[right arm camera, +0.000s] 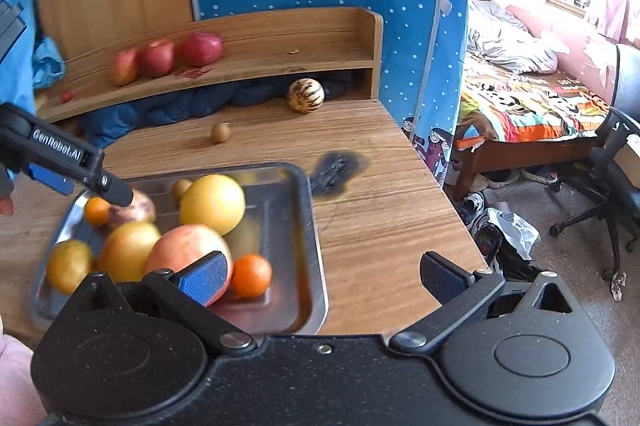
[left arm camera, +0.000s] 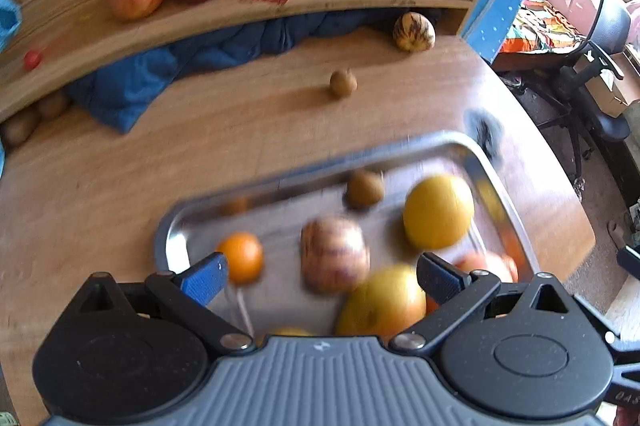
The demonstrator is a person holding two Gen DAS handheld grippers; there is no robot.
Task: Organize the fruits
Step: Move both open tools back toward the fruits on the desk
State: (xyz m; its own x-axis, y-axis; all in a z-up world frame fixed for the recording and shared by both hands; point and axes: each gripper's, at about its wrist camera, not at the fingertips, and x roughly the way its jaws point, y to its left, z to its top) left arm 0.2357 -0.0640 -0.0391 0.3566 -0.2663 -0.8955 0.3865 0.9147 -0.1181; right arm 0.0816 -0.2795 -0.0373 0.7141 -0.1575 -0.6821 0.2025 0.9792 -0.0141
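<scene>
Both tongs are spread and empty: the left tongs [left arm camera: 322,276] hang over the tray [left arm camera: 176,226] of fruit, lower centre; the right tongs [right arm camera: 324,276] over the tabletop [right arm camera: 380,210].

The tray [right arm camera: 308,238] at lower centre was shiny, reflective metal; the table [right arm camera: 380,210] and the shelf [right arm camera: 280,38] at upper left were grained matt wood; crumpled blue cloth [left arm camera: 132,86] lay under the shelf; the gripper pads [right arm camera: 206,278] looked finely ribbed
</scene>
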